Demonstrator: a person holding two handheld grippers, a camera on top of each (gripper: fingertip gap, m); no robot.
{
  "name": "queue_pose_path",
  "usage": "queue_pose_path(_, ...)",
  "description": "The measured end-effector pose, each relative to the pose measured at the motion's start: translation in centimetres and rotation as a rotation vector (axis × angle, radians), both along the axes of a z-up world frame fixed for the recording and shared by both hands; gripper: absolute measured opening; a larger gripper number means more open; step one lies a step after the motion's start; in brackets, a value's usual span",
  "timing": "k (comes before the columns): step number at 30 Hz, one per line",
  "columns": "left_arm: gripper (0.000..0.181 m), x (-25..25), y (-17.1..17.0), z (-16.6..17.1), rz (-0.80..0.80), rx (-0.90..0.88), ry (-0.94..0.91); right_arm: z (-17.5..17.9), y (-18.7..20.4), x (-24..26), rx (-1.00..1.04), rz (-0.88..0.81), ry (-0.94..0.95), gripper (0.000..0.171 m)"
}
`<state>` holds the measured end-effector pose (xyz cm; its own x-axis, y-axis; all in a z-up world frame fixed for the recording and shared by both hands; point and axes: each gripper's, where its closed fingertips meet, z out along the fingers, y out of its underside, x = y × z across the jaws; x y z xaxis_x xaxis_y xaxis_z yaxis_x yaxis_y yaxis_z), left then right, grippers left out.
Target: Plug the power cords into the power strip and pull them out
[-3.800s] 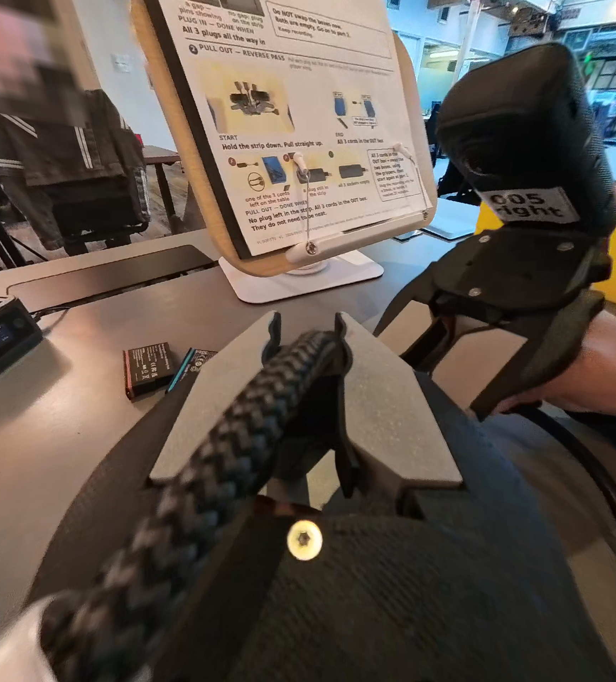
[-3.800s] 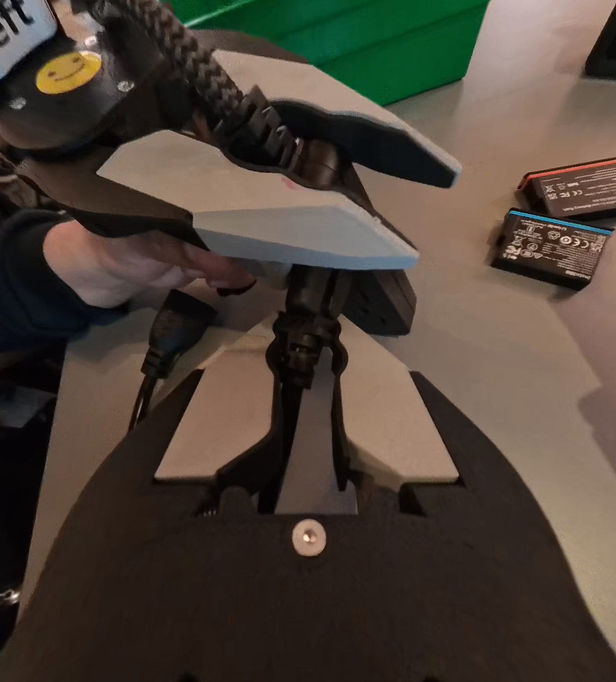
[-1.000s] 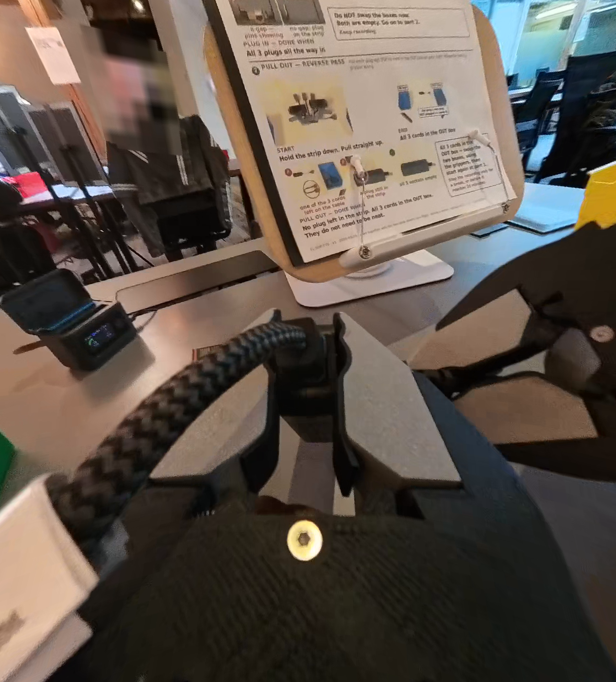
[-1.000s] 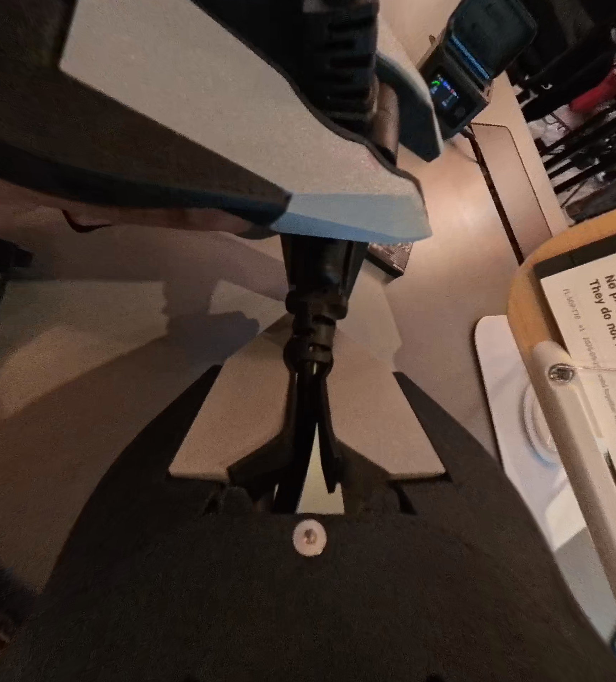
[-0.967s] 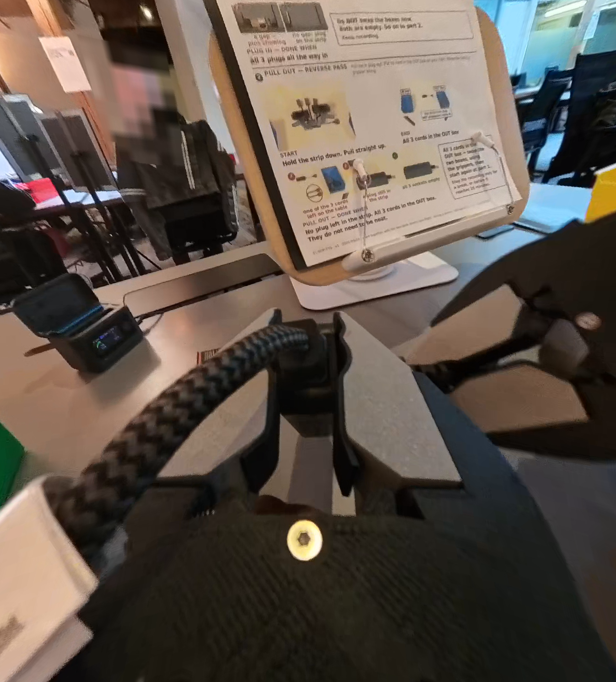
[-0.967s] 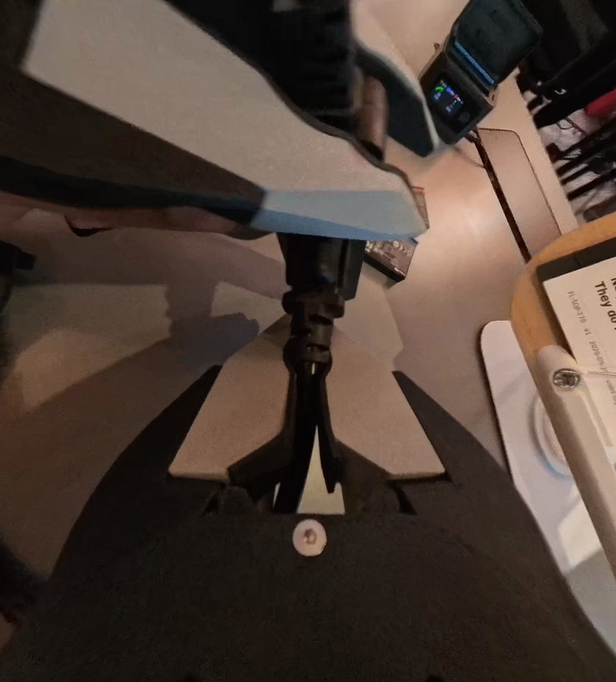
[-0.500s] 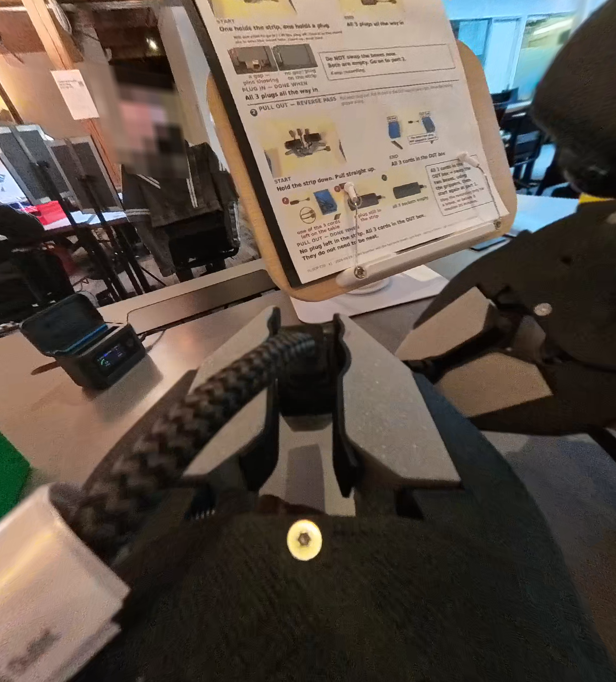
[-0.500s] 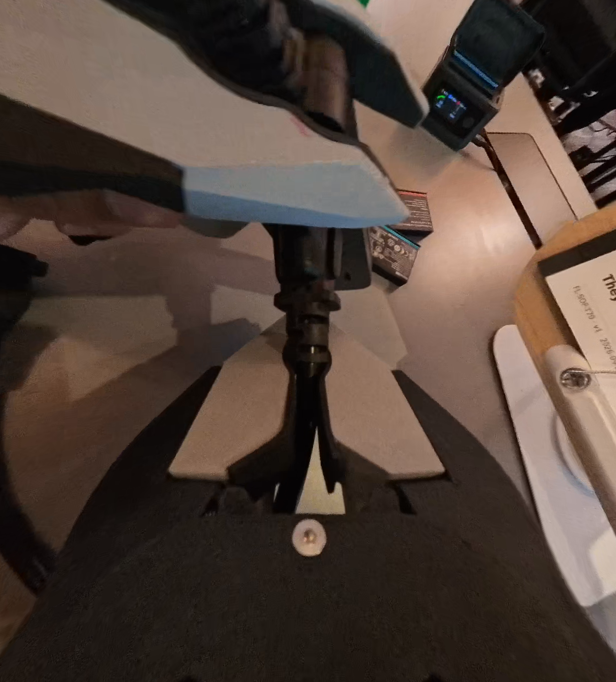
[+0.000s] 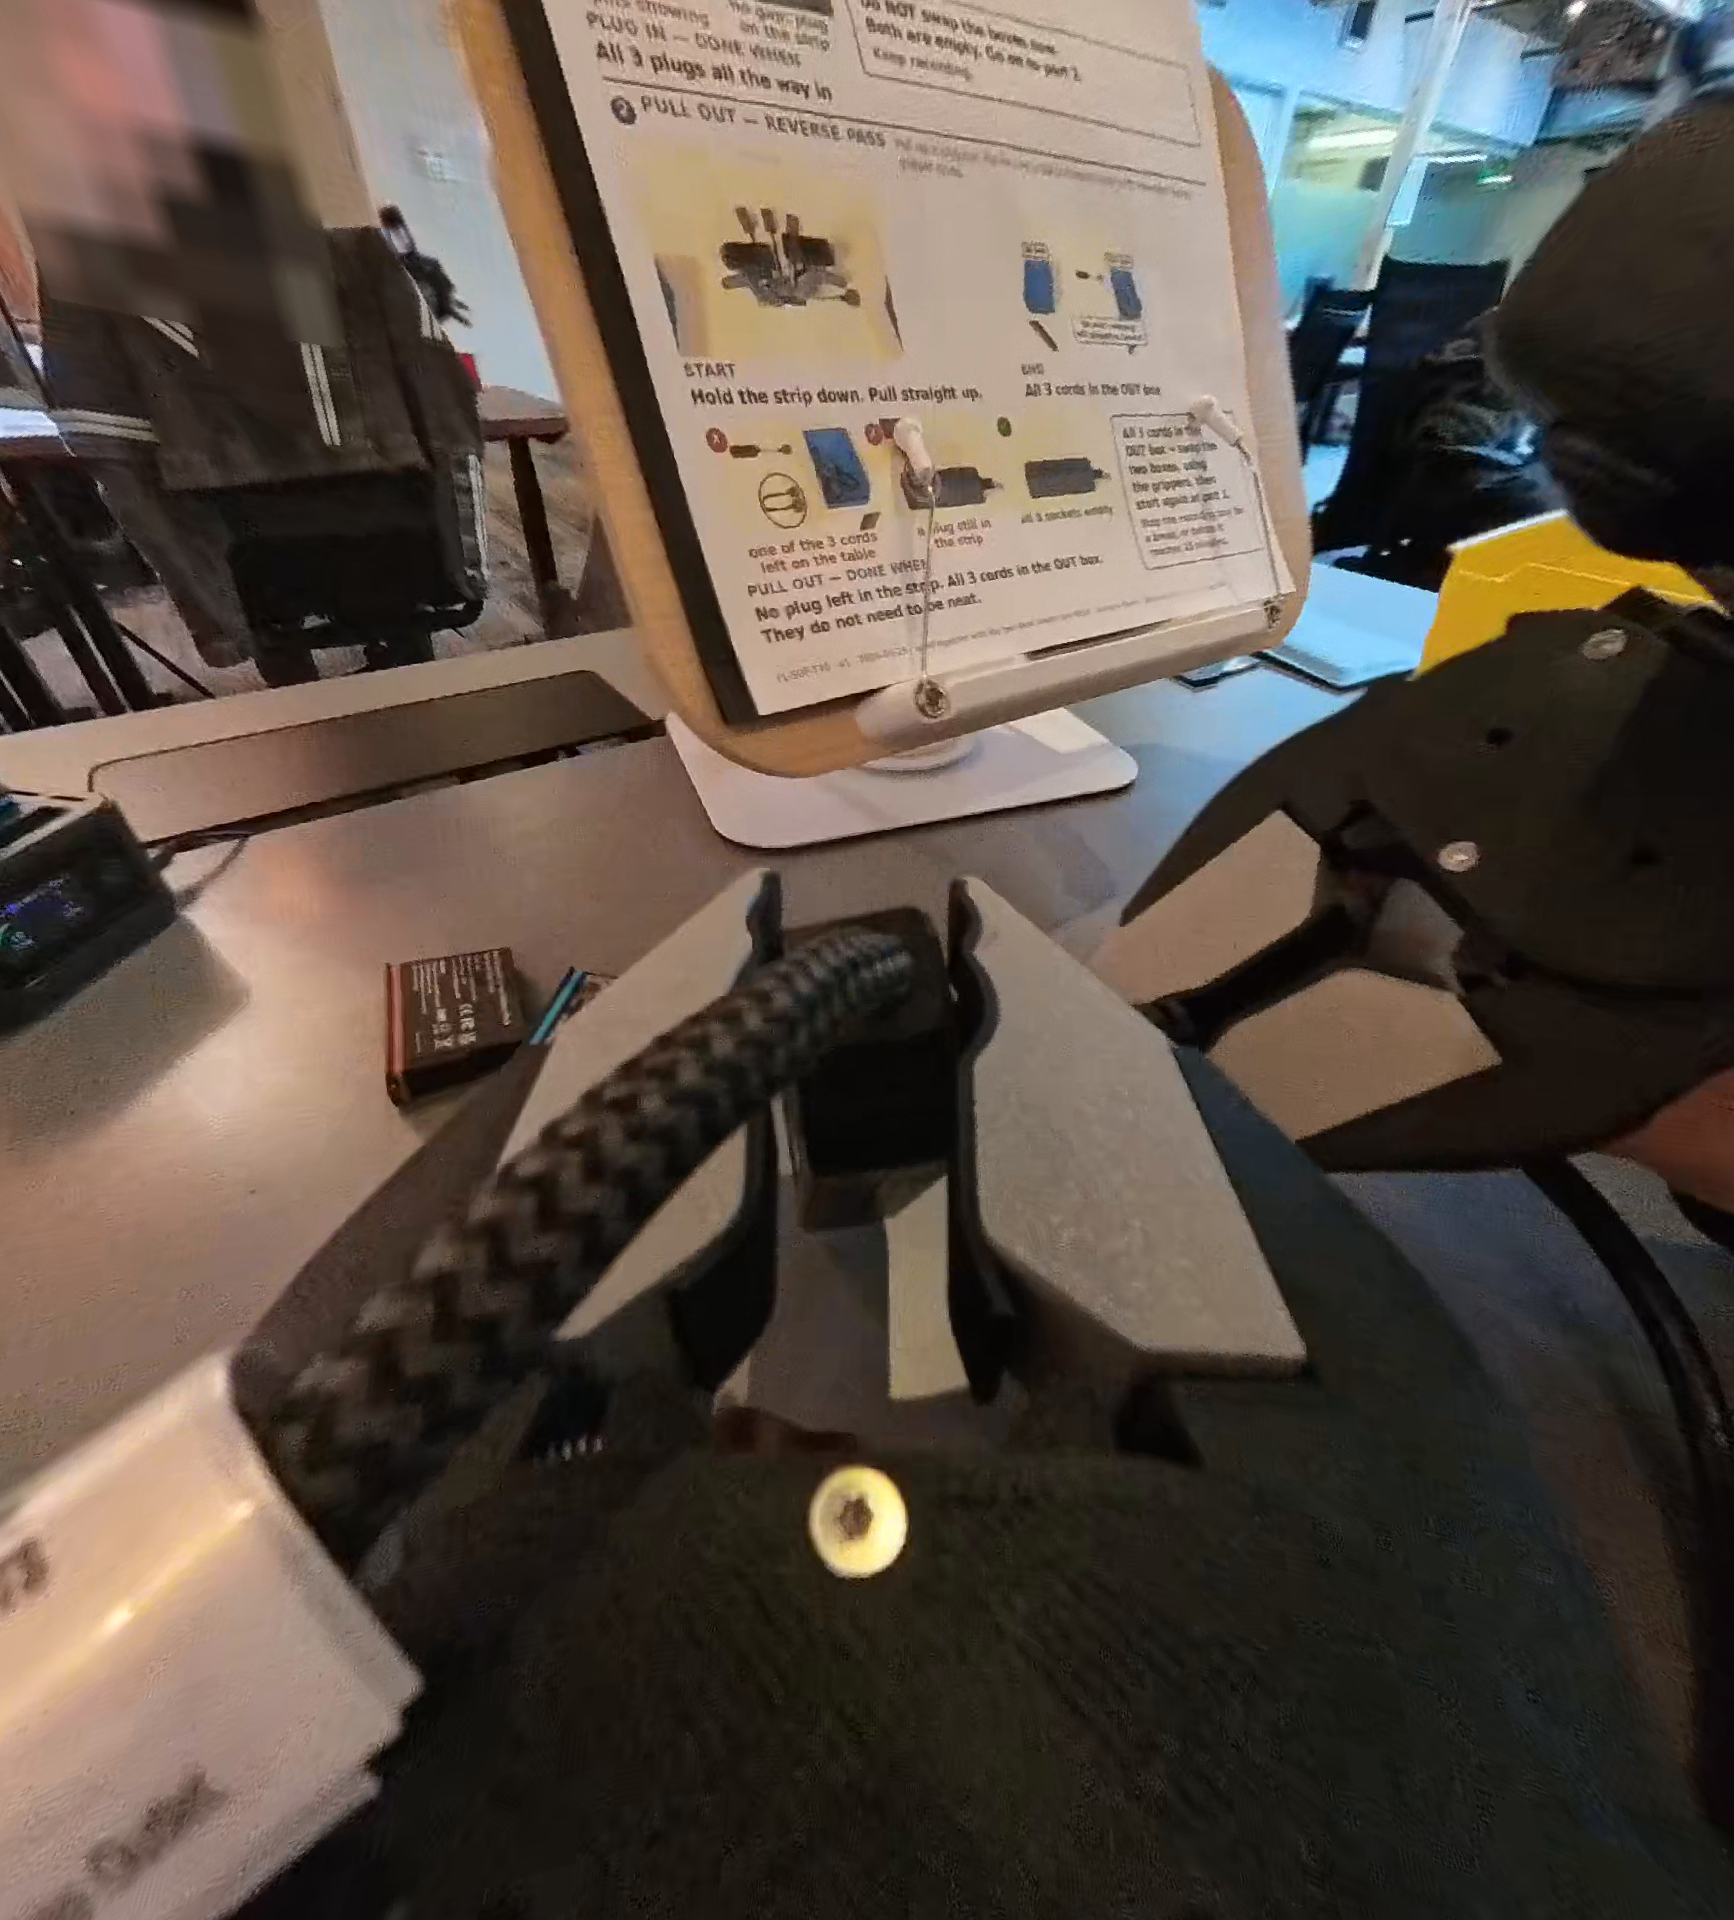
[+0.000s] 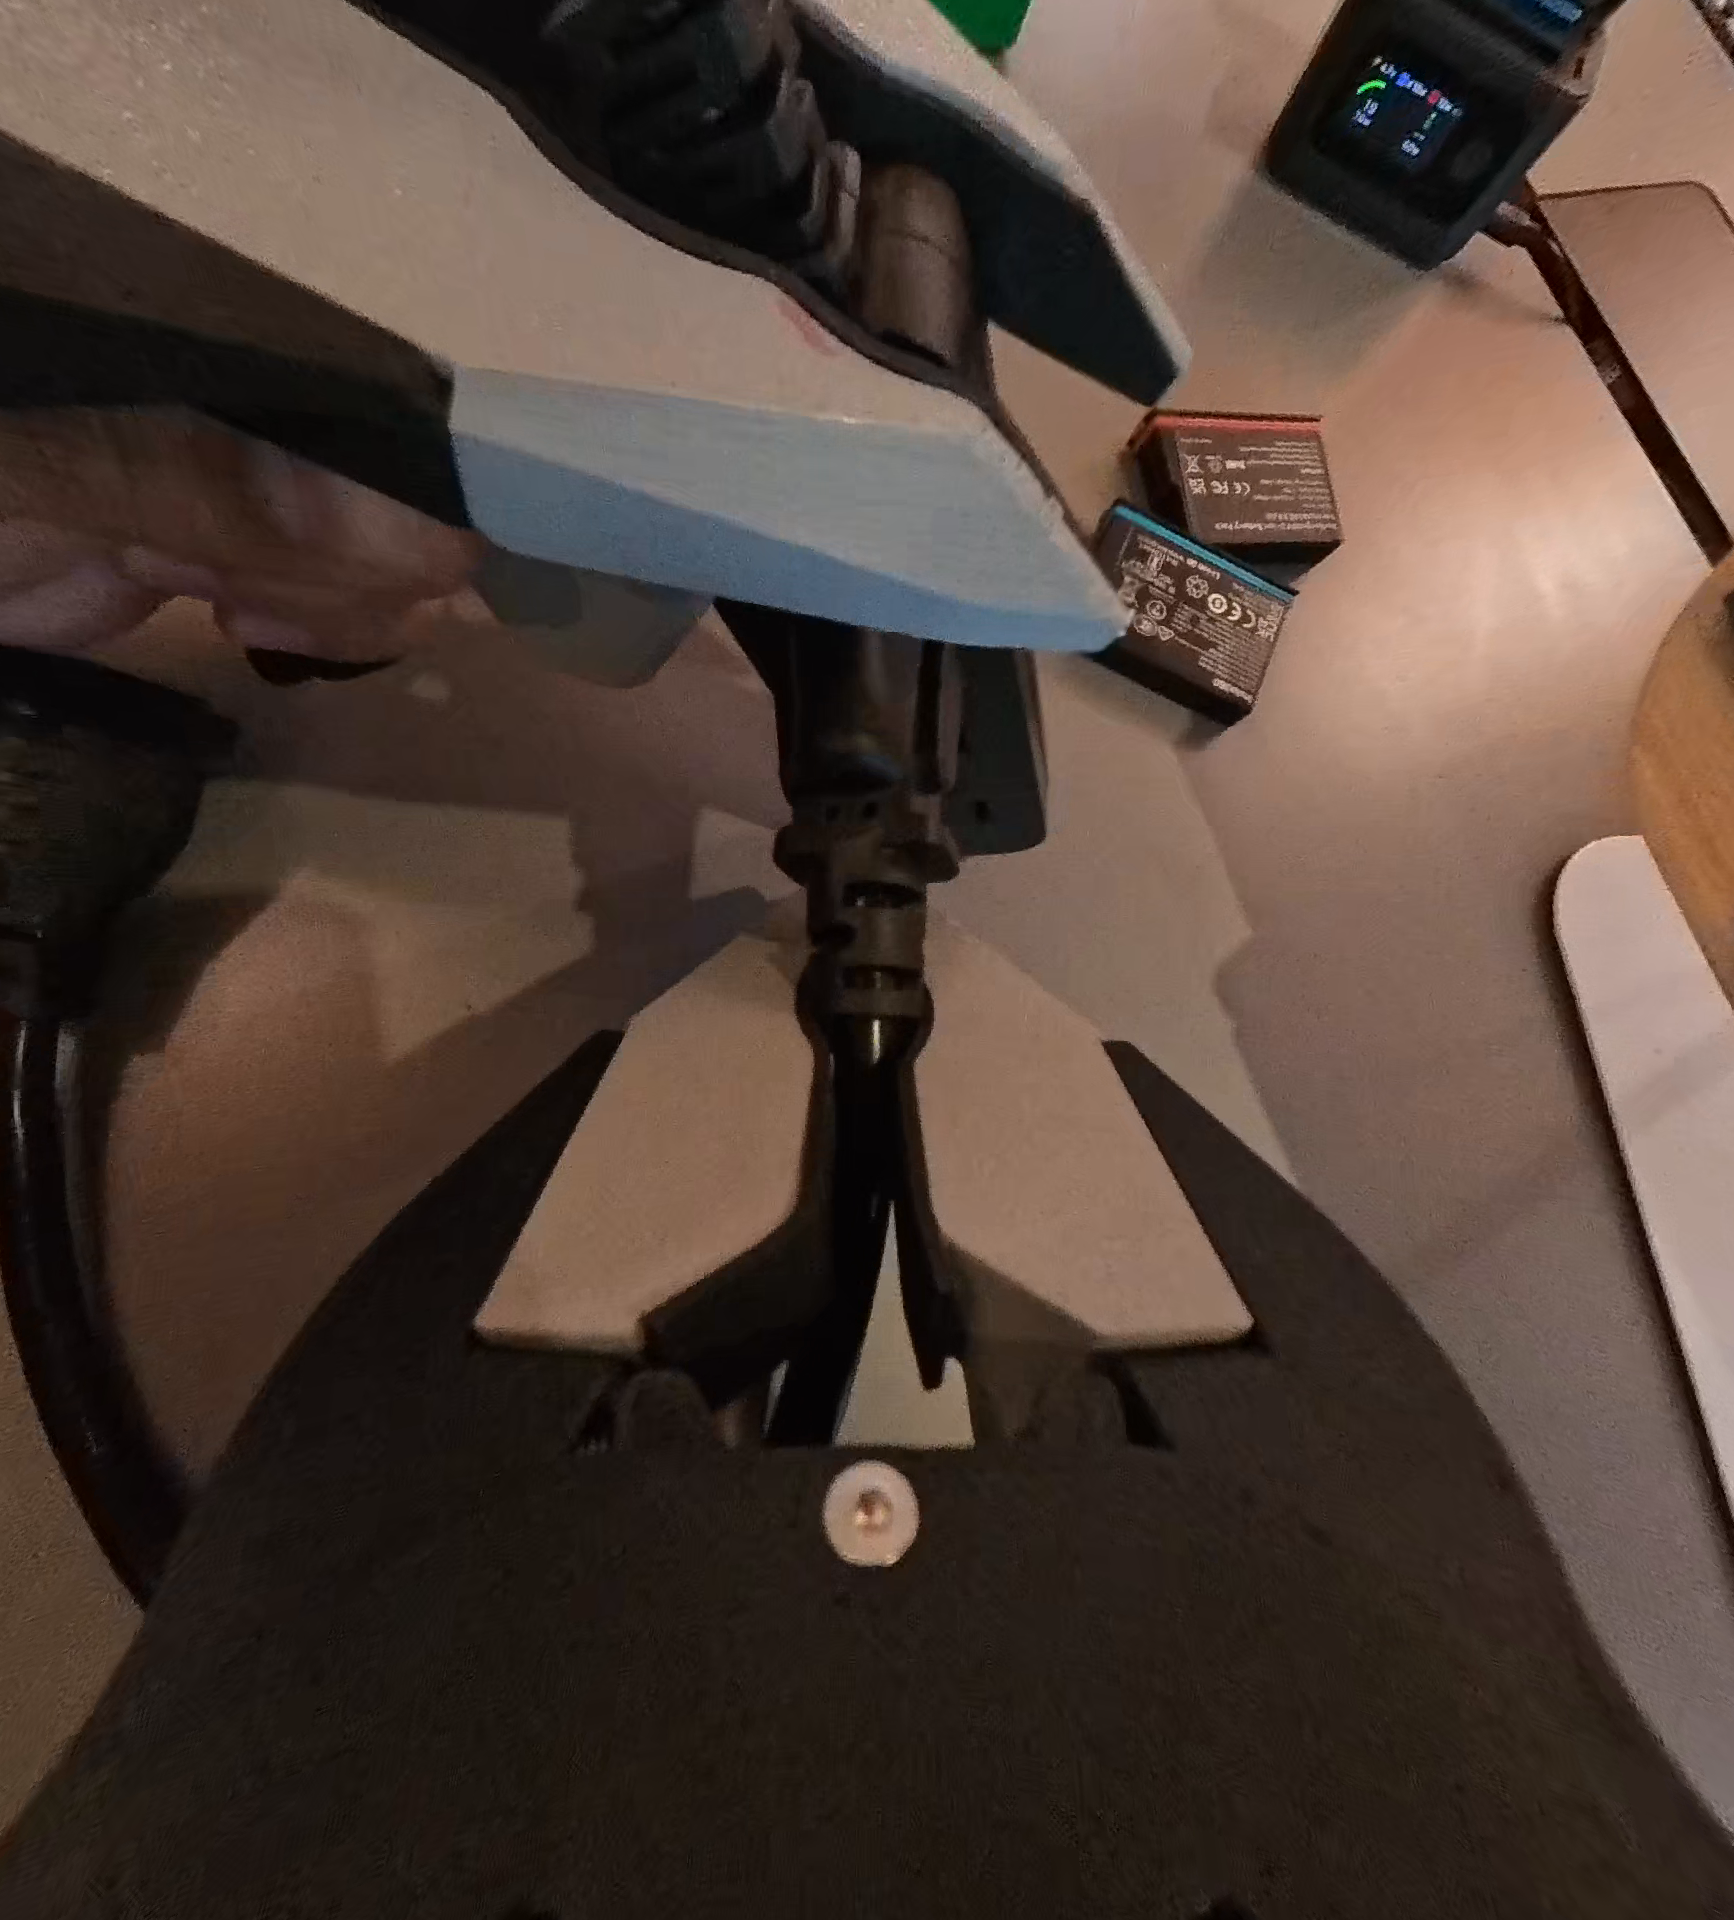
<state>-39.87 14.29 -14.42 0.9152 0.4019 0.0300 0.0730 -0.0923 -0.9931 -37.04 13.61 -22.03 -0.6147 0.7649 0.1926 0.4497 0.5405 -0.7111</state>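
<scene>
My left gripper (image 9: 858, 904) is shut on a small black power strip (image 9: 868, 1081) and holds it above the table. The strip's braided cable (image 9: 572, 1195) runs back left to a white tag (image 9: 115, 1662). My right gripper (image 10: 868, 966) is shut on a black power cord just behind its plug (image 10: 863, 748). The plug points at the strip (image 10: 993, 758), and its front end is hidden behind a left finger (image 10: 738, 499). The right gripper also shows in the left wrist view (image 9: 1154, 971), close beside the strip. A second black plug (image 10: 63, 790) with its cord is at the left.
A dark charger case (image 10: 1414, 135) with a lit screen and two flat battery packs (image 10: 1237, 488) lie on the grey table beyond the strip. An instruction board (image 9: 894, 416) on a white stand is at the back. A yellow box (image 9: 1549, 582) is behind the right gripper. Across from one pair of fingers to the other is roughly 8 cm. The left tips stand about 25 cm off the dark charger case (image 10: 1414, 135). My left wrist view (image 9: 62, 909) looks at it from another angle.
Both grippers keep their grip. The strip and the left gripper have shifted in the right wrist view, and the second plug and the battery packs have come into view.
</scene>
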Motion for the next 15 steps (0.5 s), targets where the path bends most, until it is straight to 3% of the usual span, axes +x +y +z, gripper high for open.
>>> queue_pose_path(6,0.029,-1.1,-0.7,0.1,0.090,-0.018,0.033,-0.1,-2.2,0.5,-0.182,0.024,-0.105,0.001)
queue_pose_path(10,0.028,-1.1,-0.9,0.1,0.083,-0.008,-0.017,-0.3,-2.7,0.5,-0.069,0.003,-0.062,0.000)
queue_pose_path(15,0.026,-0.8,-0.3,0.5,0.099,-0.027,0.033,0.6,-1.0,0.0,-0.157,-0.005,-0.065,0.000)
